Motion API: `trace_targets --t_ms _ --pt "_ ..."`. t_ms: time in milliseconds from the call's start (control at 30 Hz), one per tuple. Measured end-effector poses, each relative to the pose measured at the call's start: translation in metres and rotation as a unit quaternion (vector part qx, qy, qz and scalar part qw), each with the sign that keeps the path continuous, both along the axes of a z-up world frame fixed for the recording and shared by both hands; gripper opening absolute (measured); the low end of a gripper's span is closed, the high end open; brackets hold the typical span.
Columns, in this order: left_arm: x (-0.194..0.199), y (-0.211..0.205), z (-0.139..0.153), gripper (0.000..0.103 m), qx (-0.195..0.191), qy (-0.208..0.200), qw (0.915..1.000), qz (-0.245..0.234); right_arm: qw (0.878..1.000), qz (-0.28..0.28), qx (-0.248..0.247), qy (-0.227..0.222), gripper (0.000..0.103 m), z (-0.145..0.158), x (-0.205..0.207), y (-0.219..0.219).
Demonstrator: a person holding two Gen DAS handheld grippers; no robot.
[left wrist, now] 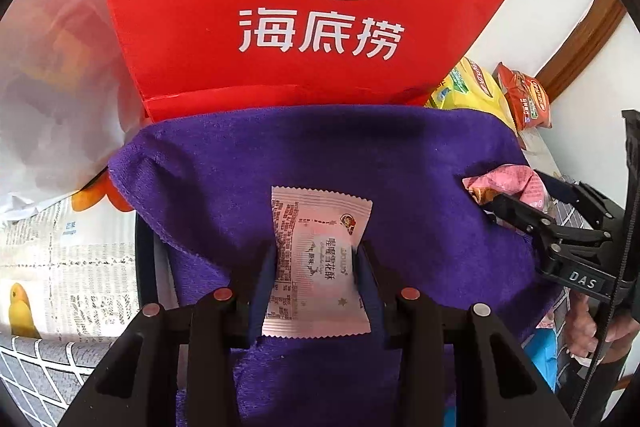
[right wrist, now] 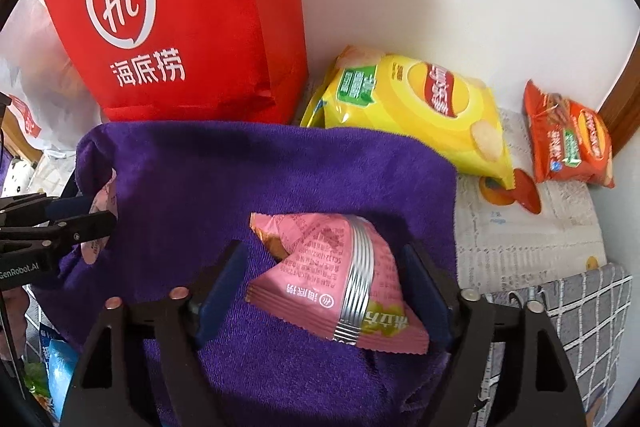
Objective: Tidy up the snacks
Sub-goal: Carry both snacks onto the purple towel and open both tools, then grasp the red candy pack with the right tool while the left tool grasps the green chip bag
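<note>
The left hand-held gripper (left wrist: 316,263) is clamped on a flat white snack packet (left wrist: 318,259), low in the middle, over the purple towel (left wrist: 280,155). The right hand-held gripper (right wrist: 326,279) stands apart around a pink snack pack (right wrist: 336,275). Both are light and crinkly; pinch the sides

Fuzzy purple cloth (left wrist: 328,155), glossy wrapper (right wrist: 336,275)

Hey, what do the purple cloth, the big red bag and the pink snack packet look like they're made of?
Purple cloth: looks like plush microfibre or terry, going by its fuzzy matte pile. Red bag: probably non-woven fabric, matte with soft creases and a printed white logo. Pink snack packet: thin plastic film, slightly glossy, with a crimped silvery seam and serrated edge.
</note>
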State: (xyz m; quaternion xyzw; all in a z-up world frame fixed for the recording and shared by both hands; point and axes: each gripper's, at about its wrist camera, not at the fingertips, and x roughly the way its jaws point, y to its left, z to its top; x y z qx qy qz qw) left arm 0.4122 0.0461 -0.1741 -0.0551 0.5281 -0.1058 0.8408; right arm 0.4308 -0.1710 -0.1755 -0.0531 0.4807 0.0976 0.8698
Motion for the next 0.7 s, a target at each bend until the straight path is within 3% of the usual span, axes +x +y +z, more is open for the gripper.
trace_targets --t_ms 100,167,700 --pt "0.001 -0.002 0.000 0.051 -0.004 0.003 1.0000 -0.003 1.000 -0.003 -0.005 -0.011 0.087 0.009 -0.004 0.001" --pt "0.000 -0.003 0.002 0.063 -0.004 -0.003 1.0000 -0.005 1.000 0.000 -0.006 -0.020 0.090 0.016 -0.008 0.002" --pt "-0.012 0.002 0.033 0.064 -0.012 -0.033 0.9994 -0.008 0.994 0.007 -0.002 -0.111 0.092 0.078 -0.041 0.012"
